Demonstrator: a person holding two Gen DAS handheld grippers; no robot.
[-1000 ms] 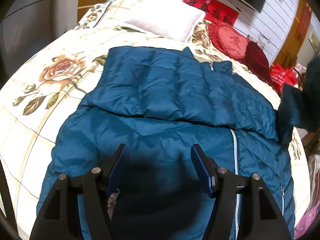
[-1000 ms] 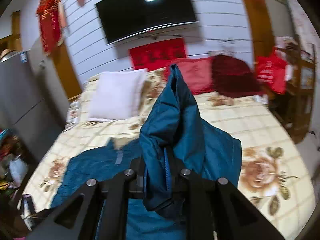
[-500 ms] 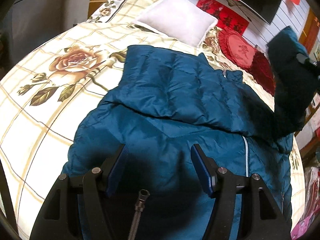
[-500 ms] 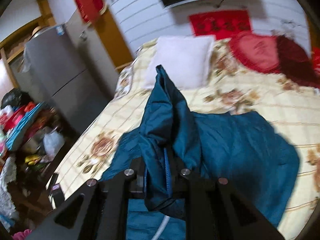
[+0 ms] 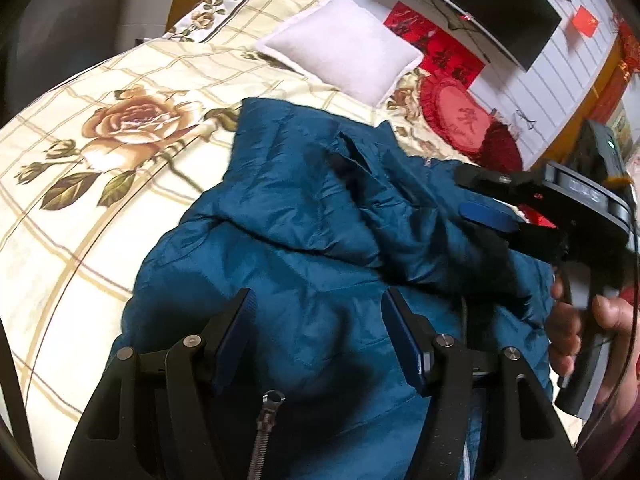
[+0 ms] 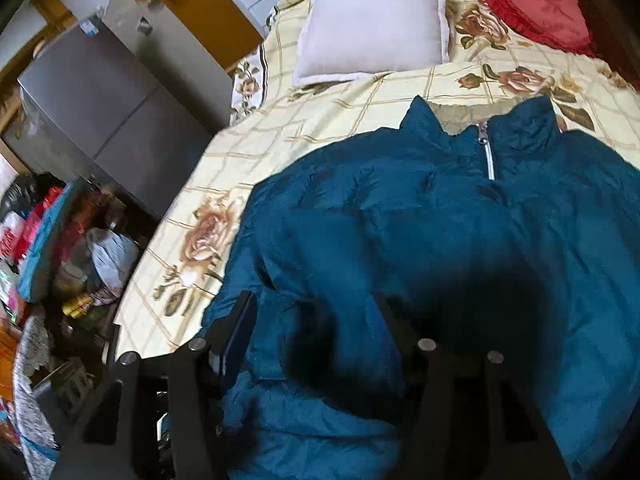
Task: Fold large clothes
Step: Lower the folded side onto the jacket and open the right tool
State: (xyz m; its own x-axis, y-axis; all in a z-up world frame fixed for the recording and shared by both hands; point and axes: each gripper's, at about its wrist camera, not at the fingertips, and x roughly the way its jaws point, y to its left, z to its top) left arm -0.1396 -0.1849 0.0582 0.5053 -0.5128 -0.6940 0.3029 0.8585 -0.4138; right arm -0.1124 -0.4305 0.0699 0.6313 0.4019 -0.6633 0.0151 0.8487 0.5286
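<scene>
right tongs letting go over the teal jacket

teal puffer jacket [image 5: 304,240] is lying spread on the rose-print bedspread [image 5: 120,152], filling the middle and lower half of both views, collar and zipper [image 6: 489,160] pointing toward 12 o'clock in the right wrist view. a sleeve is lying folded across the chest, running toward 3 o'clock in the left wrist view.

left gripper [image 5: 316,328] is hovering over the jacket's lower part w/ jaws standing apart, nothing between them.

right gripper [image 6: 316,328] is sitting low over the folded sleeve, jaws opening; fabric is bunching up between them but the pads aren't pressing on it. in the left wrist view it's coming in from 3 o'clock, a hand [image 5: 576,328] wrapped round its handle.

white pillow [image 6: 376,20] is lying at 12 o'clock, red heart cushion [image 6: 536,8] just beside it at 1 o'clock. grey cabinet [image 6: 108,92] is standing at 10 o'clock.
</scene>
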